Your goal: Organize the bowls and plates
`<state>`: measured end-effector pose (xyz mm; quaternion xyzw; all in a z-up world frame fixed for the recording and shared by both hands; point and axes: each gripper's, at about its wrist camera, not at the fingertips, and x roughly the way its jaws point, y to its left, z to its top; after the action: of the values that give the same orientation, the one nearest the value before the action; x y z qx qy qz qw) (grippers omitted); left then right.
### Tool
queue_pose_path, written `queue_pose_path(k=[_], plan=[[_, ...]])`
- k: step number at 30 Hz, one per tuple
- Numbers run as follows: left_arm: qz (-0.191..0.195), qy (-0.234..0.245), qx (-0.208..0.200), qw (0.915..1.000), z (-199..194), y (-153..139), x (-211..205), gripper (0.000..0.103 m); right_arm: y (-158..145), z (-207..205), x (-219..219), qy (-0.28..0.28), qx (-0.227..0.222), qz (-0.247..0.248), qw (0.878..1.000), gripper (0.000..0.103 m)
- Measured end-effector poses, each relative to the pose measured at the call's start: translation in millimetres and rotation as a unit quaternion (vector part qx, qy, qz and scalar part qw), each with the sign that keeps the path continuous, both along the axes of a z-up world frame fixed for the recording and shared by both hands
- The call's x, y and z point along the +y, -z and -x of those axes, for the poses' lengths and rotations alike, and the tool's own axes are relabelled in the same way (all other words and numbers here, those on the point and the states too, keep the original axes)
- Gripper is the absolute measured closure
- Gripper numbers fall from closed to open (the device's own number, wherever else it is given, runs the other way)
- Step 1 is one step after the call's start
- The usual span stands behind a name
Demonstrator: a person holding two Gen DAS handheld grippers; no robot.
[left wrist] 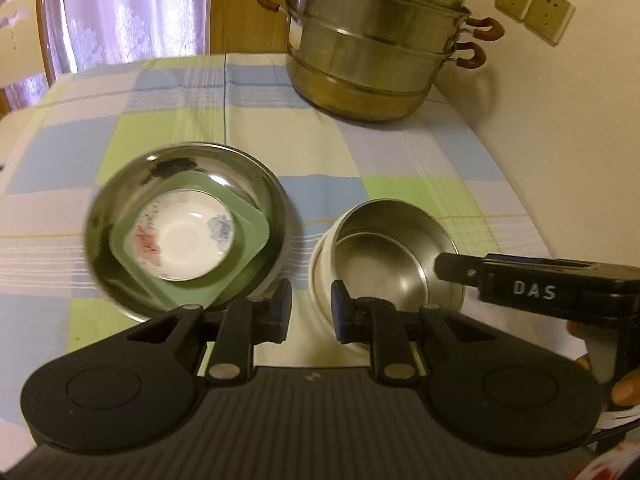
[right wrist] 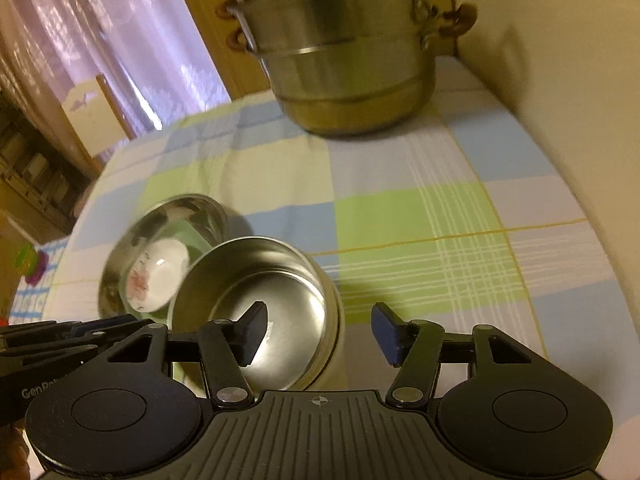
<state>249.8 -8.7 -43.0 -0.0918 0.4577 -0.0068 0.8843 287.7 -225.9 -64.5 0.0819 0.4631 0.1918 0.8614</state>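
Bowls (right wrist: 256, 304) sit just beyond the right gripper (right wrist: 318, 334), jaws apart, holding nothing.

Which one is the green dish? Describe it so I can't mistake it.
Start at the tall steamer pot by the wall and come forward to the wide steel bowl on the left. The green dish lies inside it: square, round-cornered, holding a small white flowered saucer.

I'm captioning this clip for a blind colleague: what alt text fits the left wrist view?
Two stacks of dishes sit on a checked tablecloth: a steel basin holding a green square plate and a white saucer, and beside it a steel bowl nested in a larger one. The left gripper hangs empty in front; a steamer pot stands behind.
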Motion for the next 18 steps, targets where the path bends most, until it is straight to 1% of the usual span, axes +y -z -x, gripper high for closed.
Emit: queue_pose_path(k=[4, 10, 18], plan=[[-0.007, 0.009, 0.000, 0.9999, 23, -8, 10, 0.084, -10, 26, 3, 0.012, -0.006, -0.005, 1.000, 0.045], [-0.019, 0.019, 0.014, 0.9995, 59, -10, 25, 0.084, -19, 68, 17, 0.025, -0.013, 0.009, 1.000, 0.045], [-0.029, 0.030, 0.011, 0.9991, 99, -18, 43, 0.084, -21, 111, 31, 0.043, 0.003, -0.015, 0.999, 0.045]])
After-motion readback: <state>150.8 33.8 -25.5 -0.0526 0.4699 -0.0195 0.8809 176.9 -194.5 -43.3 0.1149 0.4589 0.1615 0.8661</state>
